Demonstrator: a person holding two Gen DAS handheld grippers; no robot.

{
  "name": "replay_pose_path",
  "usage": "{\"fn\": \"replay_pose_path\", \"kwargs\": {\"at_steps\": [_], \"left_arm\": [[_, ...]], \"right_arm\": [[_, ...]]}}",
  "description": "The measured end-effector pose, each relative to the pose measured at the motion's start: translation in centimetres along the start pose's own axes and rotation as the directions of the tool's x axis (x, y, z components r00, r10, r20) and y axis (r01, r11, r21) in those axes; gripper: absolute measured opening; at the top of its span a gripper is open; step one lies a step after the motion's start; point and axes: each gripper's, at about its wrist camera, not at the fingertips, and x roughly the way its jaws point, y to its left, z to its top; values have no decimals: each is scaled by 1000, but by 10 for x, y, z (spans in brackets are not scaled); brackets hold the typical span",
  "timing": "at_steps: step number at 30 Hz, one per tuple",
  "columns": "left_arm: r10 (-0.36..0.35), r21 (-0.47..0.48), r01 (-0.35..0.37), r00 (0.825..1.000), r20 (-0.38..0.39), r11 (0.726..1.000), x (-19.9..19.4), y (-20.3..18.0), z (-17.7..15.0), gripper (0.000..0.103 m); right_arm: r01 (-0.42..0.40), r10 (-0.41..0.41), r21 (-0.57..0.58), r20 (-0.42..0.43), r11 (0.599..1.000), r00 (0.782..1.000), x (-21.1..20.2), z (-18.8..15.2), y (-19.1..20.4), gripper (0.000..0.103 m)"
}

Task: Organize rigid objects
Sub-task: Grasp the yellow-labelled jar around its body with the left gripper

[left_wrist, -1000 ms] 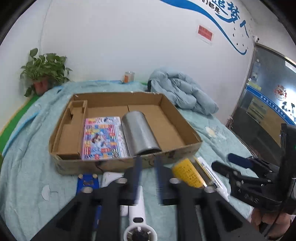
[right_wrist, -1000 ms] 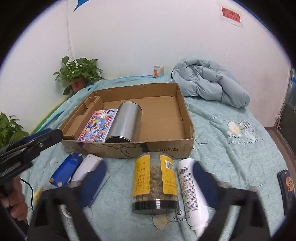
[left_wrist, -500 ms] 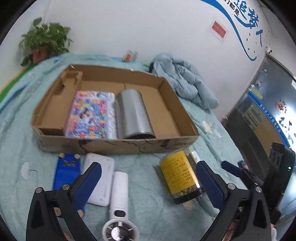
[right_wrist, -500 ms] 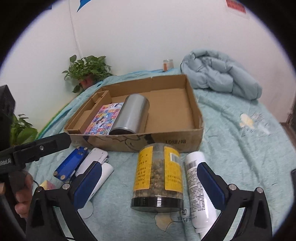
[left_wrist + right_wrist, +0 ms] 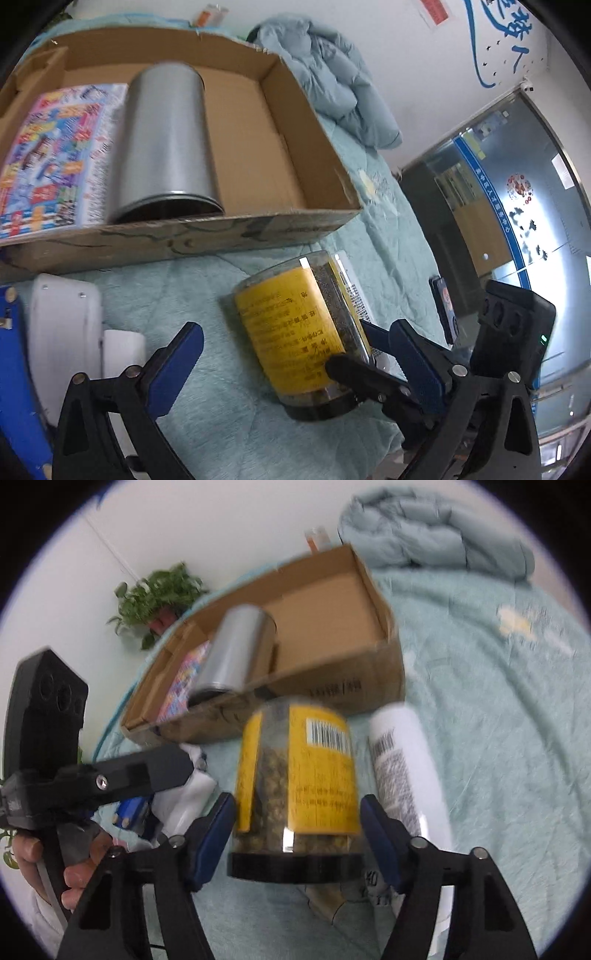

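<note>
In the left wrist view, the left gripper [image 5: 295, 354] is seen with its blue-padded jaws spread wide; they have just eased slightly inward from their widest, and nothing is pinched between them. A clear plastic jar with a yellow label and black lid [image 5: 303, 339] lies on its side on the teal quilted bedcover [image 5: 229, 417], in the space ahead of the fingers but closer to the right-hand one. One black finger of the right gripper [image 5: 364, 373] is seen against the jar's lid end. Beyond the jar a shallow brown cardboard box [image 5: 221, 232] is set on the bedcover; inside it a silver metal canister [image 5: 162, 144] lies on its side, just beside a flat colourful printed booklet [image 5: 48, 155]. A white plastic device [image 5: 64, 325] lies at the left, near the box's front wall.

In the right wrist view, the right gripper [image 5: 297, 834] is shown straddling the jar [image 5: 295, 775]. Its jaws have just been closing, with the jar between them; because of blur, it cannot be told whether the pads press on the jar's sides. A white cylindrical bottle with printed text [image 5: 406, 771] lies just beside the jar on the right. The cardboard box [image 5: 332, 690] stands behind, with the canister [image 5: 236, 657] in it. The left gripper [image 5: 144, 771] is seen at the left, held in a person's hand [image 5: 55, 864].
</note>
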Motion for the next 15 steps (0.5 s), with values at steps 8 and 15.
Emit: {"fn": "replay_pose_path", "kwargs": {"at_steps": [8,15], "left_arm": [[25,3,-25,987,-161,1000,44,6,11,90],[-11,-47,-1,968,-251,999,61,18,14,91]], "right_arm": [[-4,4,-14,1,1000,1000,6,-8,18,74],[-80,83,47,-63,996,995,25,1,9,82]]}}
